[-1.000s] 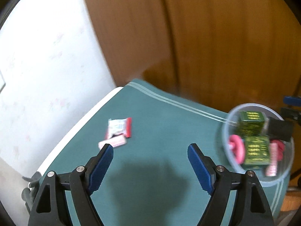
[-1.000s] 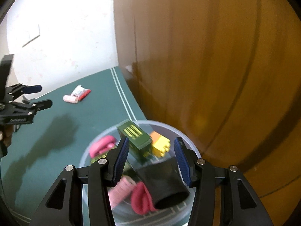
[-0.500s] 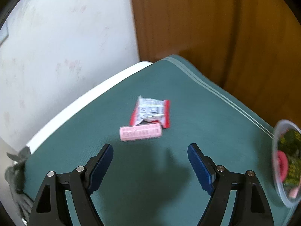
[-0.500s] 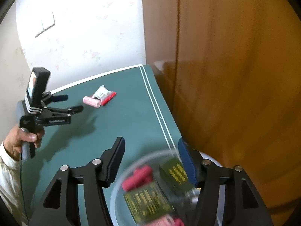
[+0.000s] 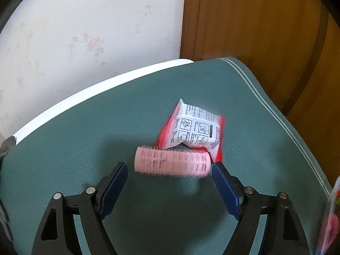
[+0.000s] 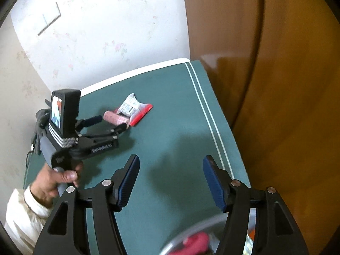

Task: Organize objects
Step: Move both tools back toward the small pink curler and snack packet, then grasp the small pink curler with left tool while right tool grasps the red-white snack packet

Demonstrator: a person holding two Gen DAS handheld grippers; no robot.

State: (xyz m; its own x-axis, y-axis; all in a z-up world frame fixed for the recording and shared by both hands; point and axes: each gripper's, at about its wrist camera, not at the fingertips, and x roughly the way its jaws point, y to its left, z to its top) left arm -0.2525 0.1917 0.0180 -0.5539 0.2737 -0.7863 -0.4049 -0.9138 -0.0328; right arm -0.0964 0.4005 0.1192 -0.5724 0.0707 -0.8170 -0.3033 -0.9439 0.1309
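In your left wrist view, your left gripper (image 5: 170, 188) stands with its fingers spread wide and empty, the pink hair roller (image 5: 173, 163) lying crosswise just ahead of the tips on the green mat (image 5: 85, 127), touching the red-and-white packet (image 5: 194, 130) behind it. In your right wrist view, your right gripper (image 6: 171, 182) is likewise spread and empty above the mat, with the clear bowl (image 6: 191, 231) at the bottom edge, well apart from the roller (image 6: 114, 118).

Roller (image 5: 173, 164): on tabletop (image 5: 85, 131), toward its far corner, touching packet (image 5: 195, 130) behind it. Bowl (image 6: 191, 233): near edge. Left claw (image 5: 170, 188): open, astride the roller's ends.
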